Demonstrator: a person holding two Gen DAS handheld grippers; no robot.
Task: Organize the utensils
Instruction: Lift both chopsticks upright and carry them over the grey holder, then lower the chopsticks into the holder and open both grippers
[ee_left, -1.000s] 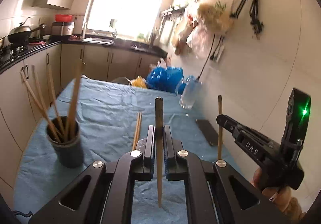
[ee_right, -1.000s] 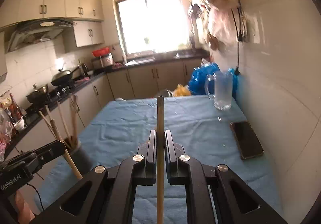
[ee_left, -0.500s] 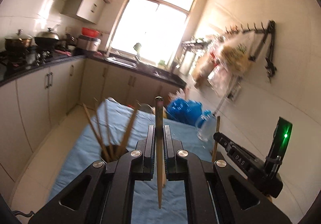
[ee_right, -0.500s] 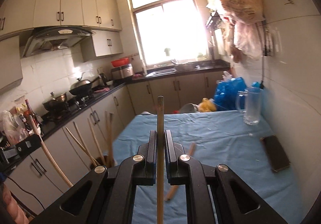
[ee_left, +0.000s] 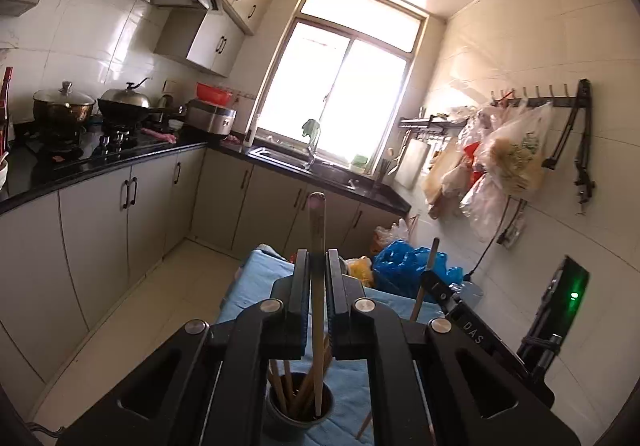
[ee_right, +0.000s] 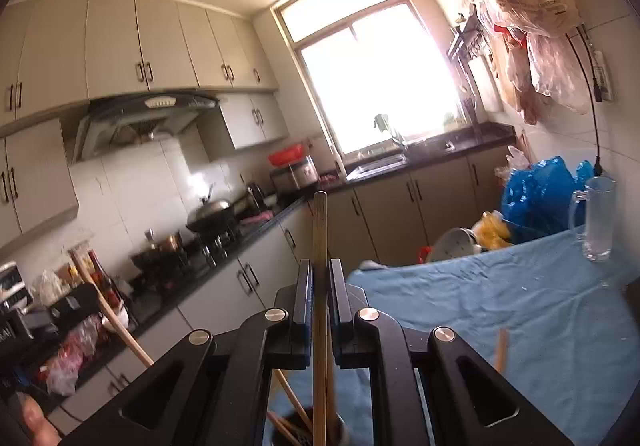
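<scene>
My left gripper point(ee_left: 317, 278) is shut on a wooden chopstick point(ee_left: 317, 230) held upright, its lower end inside the dark cup point(ee_left: 300, 412) that holds several chopsticks. My right gripper point(ee_right: 320, 286) is shut on another wooden chopstick point(ee_right: 320, 238), also upright, its lower end over the same cup point(ee_right: 308, 434) at the bottom edge. The right gripper also shows in the left wrist view point(ee_left: 430, 278), beside the cup on the right. A loose chopstick point(ee_right: 500, 350) lies on the blue cloth.
The table has a blue cloth point(ee_right: 500, 306). A glass mug point(ee_right: 596, 222) and blue plastic bags point(ee_right: 540, 194) are at its far right by the wall. Kitchen cabinets and a stove counter point(ee_left: 100, 162) run along the left.
Both grippers have risen and tilted up, moving over the cup. The cup has shifted from ahead to directly below the jaws, with both held chopsticks pointing down into it.
</scene>
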